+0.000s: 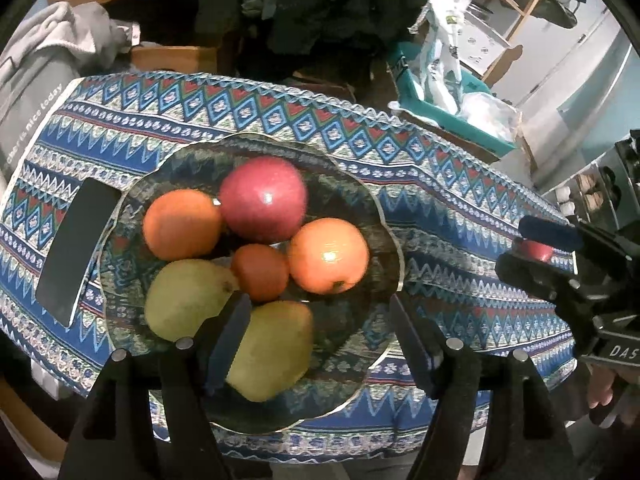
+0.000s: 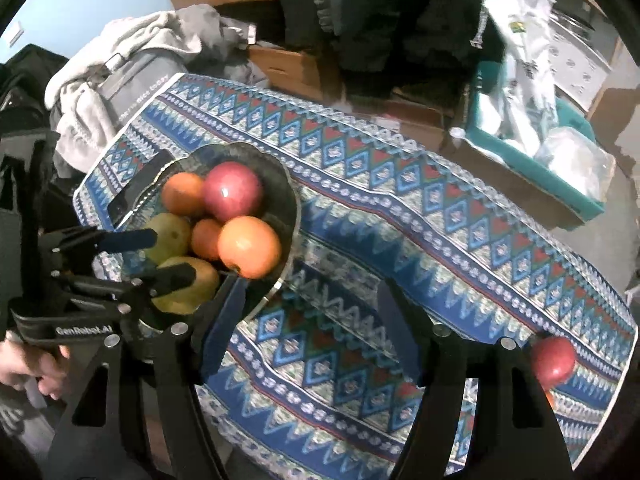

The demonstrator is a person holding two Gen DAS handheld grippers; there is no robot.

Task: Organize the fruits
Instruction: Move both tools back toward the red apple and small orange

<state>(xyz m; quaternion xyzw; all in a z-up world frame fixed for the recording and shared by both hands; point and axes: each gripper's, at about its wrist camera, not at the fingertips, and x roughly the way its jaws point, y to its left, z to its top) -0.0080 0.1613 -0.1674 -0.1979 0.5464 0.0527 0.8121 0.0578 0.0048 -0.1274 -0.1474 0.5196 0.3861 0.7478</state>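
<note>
A glass bowl [image 1: 390,236] on the patterned tablecloth [image 1: 460,208] holds a red apple [image 1: 262,196], two oranges [image 1: 182,224] [image 1: 328,256], a small tangerine [image 1: 260,272] and two pears [image 1: 184,300]. My left gripper [image 1: 320,344] hangs open over the bowl's near side; the nearer pear [image 1: 272,348] lies beside its left finger, with the right finger well clear. My right gripper [image 2: 312,326] is open and empty above bare cloth, right of the bowl [image 2: 294,200]. A second red apple [image 2: 554,360] lies on the cloth at the right, outside its fingers.
A dark phone [image 1: 76,248] lies on the cloth left of the bowl. Grey clothing [image 2: 120,52] is heaped past the table's left end. A teal box [image 2: 560,168] with plastic bags stands beyond the far right edge. A hand [image 2: 24,364] holds the left gripper [image 2: 166,256].
</note>
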